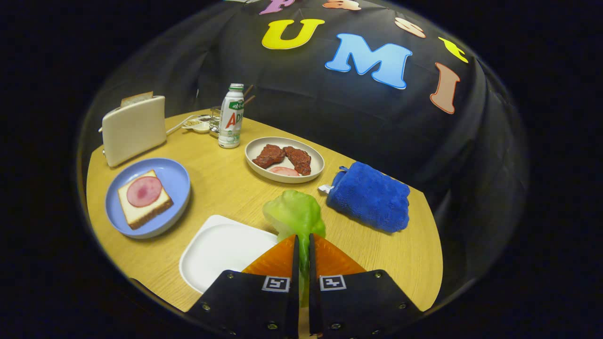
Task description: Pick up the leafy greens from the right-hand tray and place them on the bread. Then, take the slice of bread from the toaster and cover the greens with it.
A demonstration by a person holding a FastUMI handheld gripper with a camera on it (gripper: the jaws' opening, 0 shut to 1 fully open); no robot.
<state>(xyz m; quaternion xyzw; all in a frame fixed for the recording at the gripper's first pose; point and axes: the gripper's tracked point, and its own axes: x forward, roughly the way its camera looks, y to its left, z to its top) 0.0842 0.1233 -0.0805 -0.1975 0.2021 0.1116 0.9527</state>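
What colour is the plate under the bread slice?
Light blue plate, seen best in the gripper view; the fingers hold the leafy greens.

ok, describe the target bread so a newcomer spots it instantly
Start at the white toaster at the far corner of the wooden table. Just in front of it sits a blue plate holding the bread. It is the one slice lying flat, topped with a round pink ham slice.
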